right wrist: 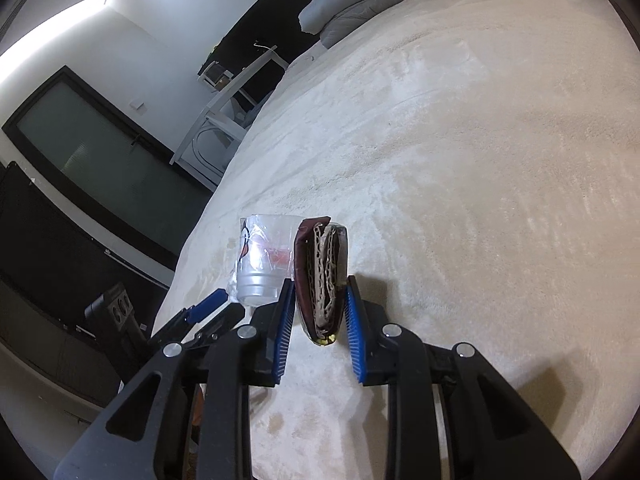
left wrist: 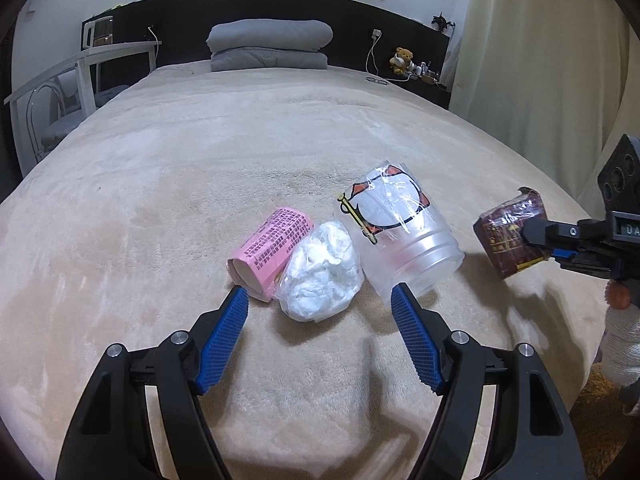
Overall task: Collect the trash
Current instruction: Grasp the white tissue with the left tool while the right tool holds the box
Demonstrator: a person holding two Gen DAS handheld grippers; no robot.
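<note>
On the bed [left wrist: 168, 184], left to right in the left wrist view: a pink roll [left wrist: 270, 252] lies on its side, printed with dark text, its open end toward the camera; touching its right side sits a white wad [left wrist: 322, 274] in clear film; just right of that a clear cup [left wrist: 400, 236] lies tipped over, mouth pointing away, with a torn printed seal across it; farther right a brown pack [left wrist: 510, 236] hangs above the blanket.

The left gripper [left wrist: 320, 296] stands wide, holding nothing; its left blue pad [left wrist: 224, 340] has its tip just beside the roll, its right pad near the base of the cup, the wad between the two tips.

The right gripper [left wrist: 536, 236] enters from the right edge and is clamped on the pack; in the right wrist view the right gripper [right wrist: 320, 300] has its jaws narrow, the blue pads [right wrist: 352, 332] pressing both faces of the pack [right wrist: 320, 276], whose crumpled edge and corrugated inner layers face the camera; the cup [right wrist: 260, 264] lies just left of it, and the left gripper [right wrist: 208, 304] shows at lower left.

At the far end of the bed lies a folded grey quilt [left wrist: 270, 44] against a dark headboard [left wrist: 180, 12]; a teddy [left wrist: 402, 58] sits at the right end of it.
</note>
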